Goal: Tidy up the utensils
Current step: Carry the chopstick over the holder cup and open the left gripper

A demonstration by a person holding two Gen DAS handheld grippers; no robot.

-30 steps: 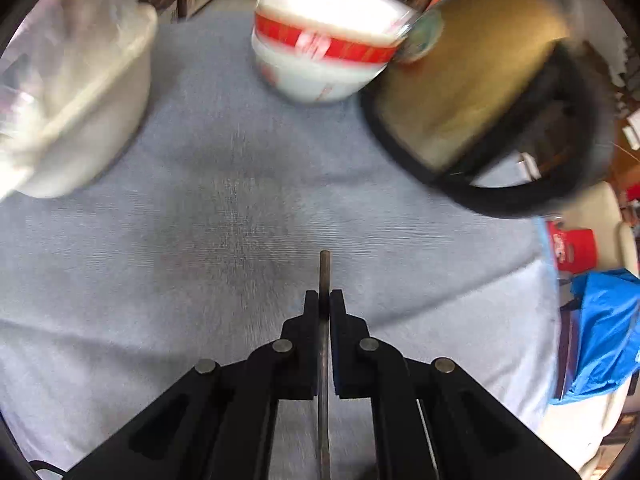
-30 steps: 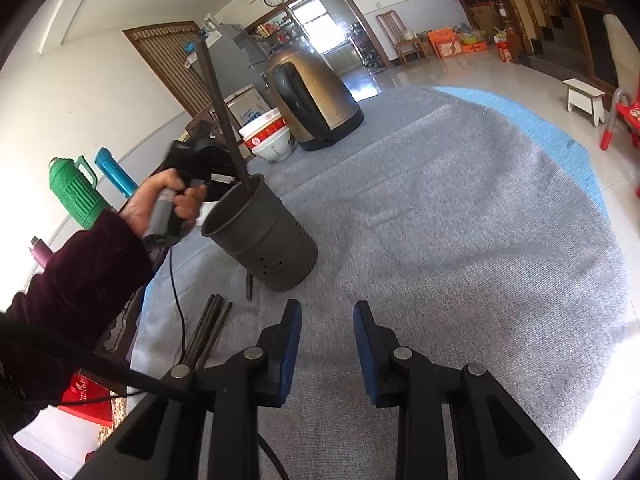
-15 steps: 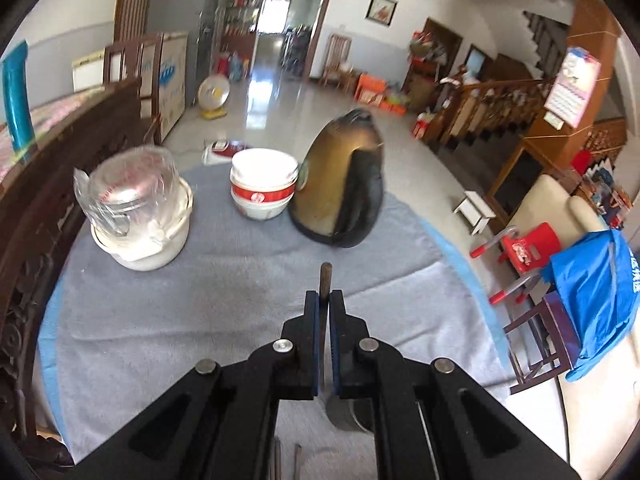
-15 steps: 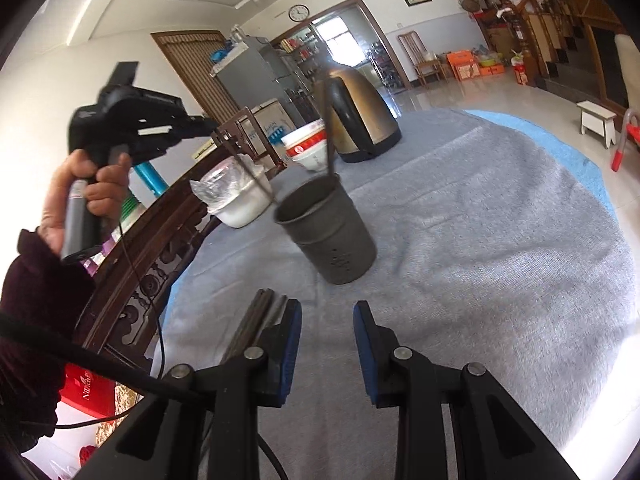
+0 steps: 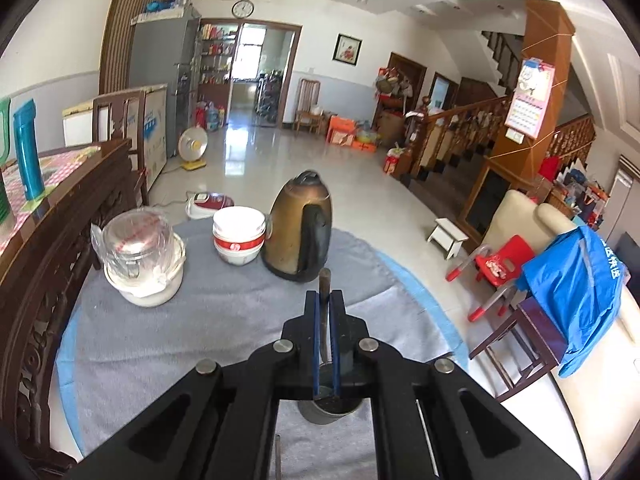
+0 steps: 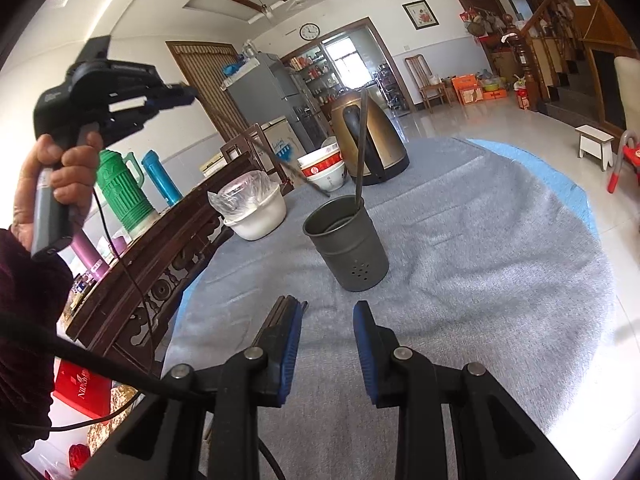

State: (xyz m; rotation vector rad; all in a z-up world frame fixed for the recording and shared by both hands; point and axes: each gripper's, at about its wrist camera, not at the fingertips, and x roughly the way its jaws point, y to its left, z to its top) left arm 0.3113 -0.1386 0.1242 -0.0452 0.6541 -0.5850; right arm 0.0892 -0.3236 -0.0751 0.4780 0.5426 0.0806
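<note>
A grey metal utensil holder (image 6: 348,244) stands on the grey tablecloth (image 6: 480,248), with one dark chopstick (image 6: 362,144) leaning upright in it. My left gripper (image 6: 188,94) is raised high at the upper left, shut on another thin chopstick (image 6: 272,156) that slants down toward the holder's rim. In the left wrist view that chopstick (image 5: 324,280) is pinched between the pads of my left gripper (image 5: 325,300), and the holder (image 5: 330,408) shows below the fingers. My right gripper (image 6: 326,332) hovers open over the cloth, nothing between its fingers. Several loose chopsticks (image 6: 280,312) lie beside its left finger.
A brass-coloured kettle (image 6: 372,140), stacked red-banded bowls (image 6: 324,168) and a white pot with a plastic bag (image 6: 252,208) stand at the table's far side. A carved dark wood bench (image 6: 160,260) runs along the left edge. A person's hand (image 6: 60,172) grips the left tool.
My left gripper has risen well above the table with the chopstick and tipped up, so the room now shows. The right gripper shifted a little; the holder sits nearer the middle.
</note>
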